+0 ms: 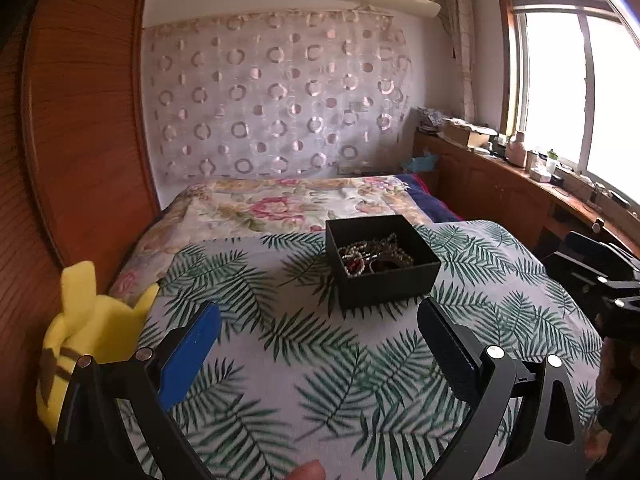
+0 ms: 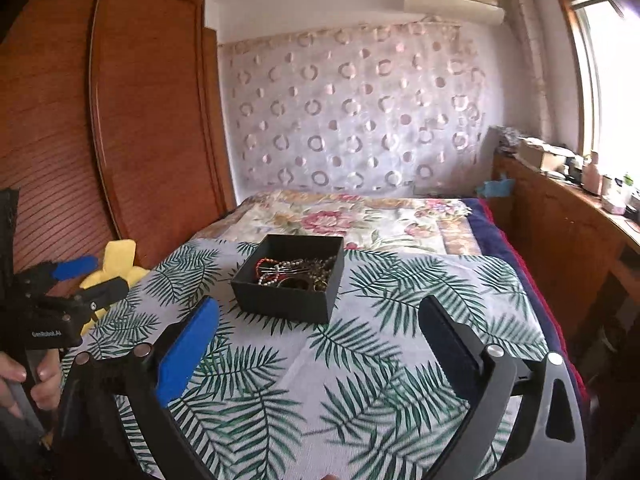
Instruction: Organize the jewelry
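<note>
**On the bed: one box of tangled jewelry, two empty grippers**

Across the near half of the bed lies a leaf-print cloth (image 1: 304, 360), and beyond it a floral quilt (image 1: 280, 204) runs to the curtained wall. A yellow plush toy (image 1: 92, 320) sits at the cloth's left edge against the wooden wardrobe (image 1: 80, 120).

On the cloth stands an open black box (image 1: 380, 284) (no lid in sight), and heaped inside it is the jewelry (image 1: 374, 256): bead strands, pale and reddish, with darker chains knotted among them.

Both tools hang back from it. The left gripper (image 1: 320, 320) has its blue-padded fingers (image 1: 192, 356) spread wide with nothing between them; the box sits ahead of it and a little toward its right finger, near but apart. The right gripper (image 2: 320, 316) is likewise spread and empty, with the box ahead and nearer its left finger.

Judging by looks, the box is light, stiff card that would slide on the cloth if nudged, so one gripper could steady a side wall. The strands seem light, limp and slippery, and likely snagged together; lifting one may drag others along. The best hold is probably a single loop standing proud of the heap, pinched across the beads rather than dug for at the bottom.
</note>
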The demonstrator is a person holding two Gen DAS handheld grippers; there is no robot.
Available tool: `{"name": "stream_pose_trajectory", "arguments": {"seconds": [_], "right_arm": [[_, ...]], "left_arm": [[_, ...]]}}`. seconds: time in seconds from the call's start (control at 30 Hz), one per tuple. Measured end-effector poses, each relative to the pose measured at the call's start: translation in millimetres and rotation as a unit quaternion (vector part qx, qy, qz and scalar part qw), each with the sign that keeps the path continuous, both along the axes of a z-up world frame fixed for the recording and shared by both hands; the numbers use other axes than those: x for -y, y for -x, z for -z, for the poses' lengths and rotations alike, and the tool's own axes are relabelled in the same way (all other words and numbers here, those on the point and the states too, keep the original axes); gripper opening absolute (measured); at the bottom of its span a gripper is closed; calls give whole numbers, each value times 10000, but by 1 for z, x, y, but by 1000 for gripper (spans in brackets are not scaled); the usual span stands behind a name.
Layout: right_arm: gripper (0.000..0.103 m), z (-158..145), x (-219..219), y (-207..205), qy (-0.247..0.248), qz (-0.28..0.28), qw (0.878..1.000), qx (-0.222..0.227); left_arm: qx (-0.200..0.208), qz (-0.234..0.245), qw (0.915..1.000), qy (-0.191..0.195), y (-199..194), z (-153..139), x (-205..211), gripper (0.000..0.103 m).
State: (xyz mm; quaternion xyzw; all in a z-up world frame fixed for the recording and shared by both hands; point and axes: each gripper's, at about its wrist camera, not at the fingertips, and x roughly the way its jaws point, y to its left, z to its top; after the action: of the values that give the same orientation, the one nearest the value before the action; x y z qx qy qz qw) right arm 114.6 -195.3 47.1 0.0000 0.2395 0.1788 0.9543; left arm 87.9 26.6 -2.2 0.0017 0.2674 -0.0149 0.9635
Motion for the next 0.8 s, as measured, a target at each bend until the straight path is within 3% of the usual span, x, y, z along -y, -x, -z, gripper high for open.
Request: {"name": "stream_pose_trajectory", "arguments": {"seconds": [0.8], "right_arm": [[100, 8, -5, 26, 166, 315, 9993, 86]], "left_arm": [[67, -3, 10000, 8, 18, 2, 1, 95]]}}
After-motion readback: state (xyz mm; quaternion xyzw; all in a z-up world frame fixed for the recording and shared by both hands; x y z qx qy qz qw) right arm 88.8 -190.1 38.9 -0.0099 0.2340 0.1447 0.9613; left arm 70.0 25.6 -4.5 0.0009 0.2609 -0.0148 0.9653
